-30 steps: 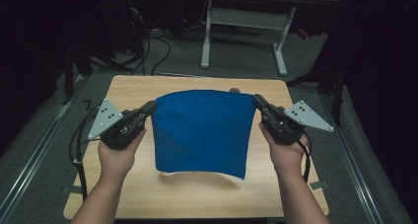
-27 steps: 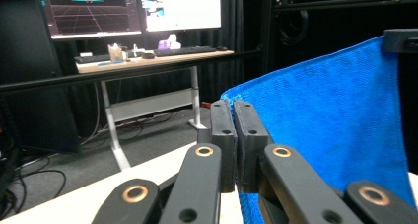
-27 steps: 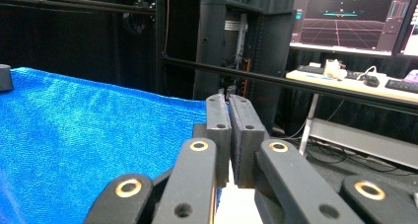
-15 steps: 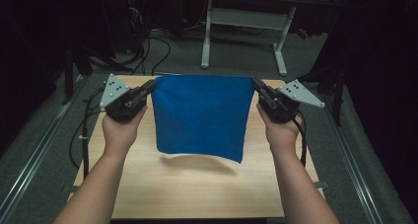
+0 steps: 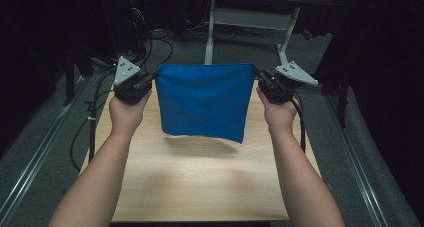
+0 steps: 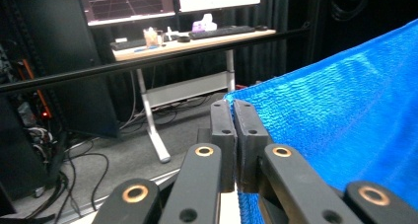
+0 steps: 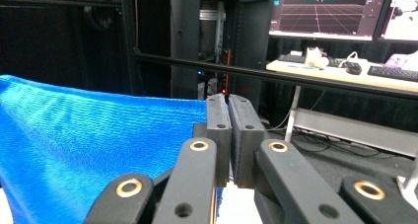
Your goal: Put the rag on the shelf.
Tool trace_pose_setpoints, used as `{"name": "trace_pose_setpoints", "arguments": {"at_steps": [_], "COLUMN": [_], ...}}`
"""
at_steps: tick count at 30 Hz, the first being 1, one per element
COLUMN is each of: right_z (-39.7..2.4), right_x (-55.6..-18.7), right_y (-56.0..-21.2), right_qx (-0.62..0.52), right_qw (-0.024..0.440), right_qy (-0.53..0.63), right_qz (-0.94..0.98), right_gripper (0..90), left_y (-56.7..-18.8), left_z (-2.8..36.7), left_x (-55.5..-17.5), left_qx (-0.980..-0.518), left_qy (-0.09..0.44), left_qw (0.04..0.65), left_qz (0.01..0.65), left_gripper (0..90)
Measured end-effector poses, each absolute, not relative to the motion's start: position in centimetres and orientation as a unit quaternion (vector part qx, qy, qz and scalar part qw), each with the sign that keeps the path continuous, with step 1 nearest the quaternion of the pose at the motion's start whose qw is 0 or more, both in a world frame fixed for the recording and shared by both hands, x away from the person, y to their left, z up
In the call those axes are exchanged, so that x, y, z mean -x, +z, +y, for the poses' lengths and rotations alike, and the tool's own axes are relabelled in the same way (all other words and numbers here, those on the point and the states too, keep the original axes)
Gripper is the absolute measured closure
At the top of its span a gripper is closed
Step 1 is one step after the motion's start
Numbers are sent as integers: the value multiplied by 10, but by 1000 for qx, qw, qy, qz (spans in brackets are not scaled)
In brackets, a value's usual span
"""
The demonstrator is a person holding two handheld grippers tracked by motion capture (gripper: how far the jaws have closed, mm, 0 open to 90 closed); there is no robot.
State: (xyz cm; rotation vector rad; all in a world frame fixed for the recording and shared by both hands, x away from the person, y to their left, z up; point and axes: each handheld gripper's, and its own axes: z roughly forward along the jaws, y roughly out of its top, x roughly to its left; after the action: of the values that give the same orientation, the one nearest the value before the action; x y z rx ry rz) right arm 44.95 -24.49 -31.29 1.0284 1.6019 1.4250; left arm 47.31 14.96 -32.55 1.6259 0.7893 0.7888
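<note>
We are holding the blue cloth (image 5: 204, 101) in the air above the wooden table (image 5: 200, 187), stretched by its two top corners, its lower edge hanging free and clear of the surface. The fabric is soft, light and limp — it is sagging slightly along the top edge and will drape or fold wherever it is unsupported, so the corners are the right places to take hold. The left gripper (image 5: 148, 79) is pinching the top left corner with its jaws closed on the weave; the right gripper (image 5: 260, 77) is doing likewise at the top right corner. The textured knit should resist slipping — a judgement only. Beyond the table, a desk (image 6: 192, 39) with monitors is standing.
</note>
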Motion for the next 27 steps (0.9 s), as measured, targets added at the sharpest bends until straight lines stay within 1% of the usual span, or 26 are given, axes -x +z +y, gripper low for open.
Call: {"name": "trace_pose_setpoints", "arguments": {"at_steps": [8, 15, 18, 23, 25, 27], "right_z": [-249, -253, -252, -249, -248, -248], "right_x": [-476, -495, -502, -510, -513, -517], "right_y": [-309, -306, -305, -303, -302, -303], "right_qx": [-411, -418, -417, -411, -410, -410], "right_qw": [371, 370, 376, 386, 388, 389], "right_qy": [546, 538, 529, 516, 510, 510], "right_qz": [629, 632, 636, 644, 648, 649], "right_gripper": [887, 887, 887, 887, 886, 887], "left_y": [-322, -321, -322, -320, -320, -320], "left_z": [145, 140, 141, 138, 139, 139], "left_x": [-503, -517, -522, -533, -537, -542], "left_qx": [-681, -683, -680, -691, -687, -688], "left_qy": [338, 338, 340, 348, 351, 343], "left_qw": [550, 544, 544, 525, 528, 527], "left_qz": [346, 352, 354, 354, 355, 361], "left_gripper": [886, 885, 885, 884, 884, 884]}}
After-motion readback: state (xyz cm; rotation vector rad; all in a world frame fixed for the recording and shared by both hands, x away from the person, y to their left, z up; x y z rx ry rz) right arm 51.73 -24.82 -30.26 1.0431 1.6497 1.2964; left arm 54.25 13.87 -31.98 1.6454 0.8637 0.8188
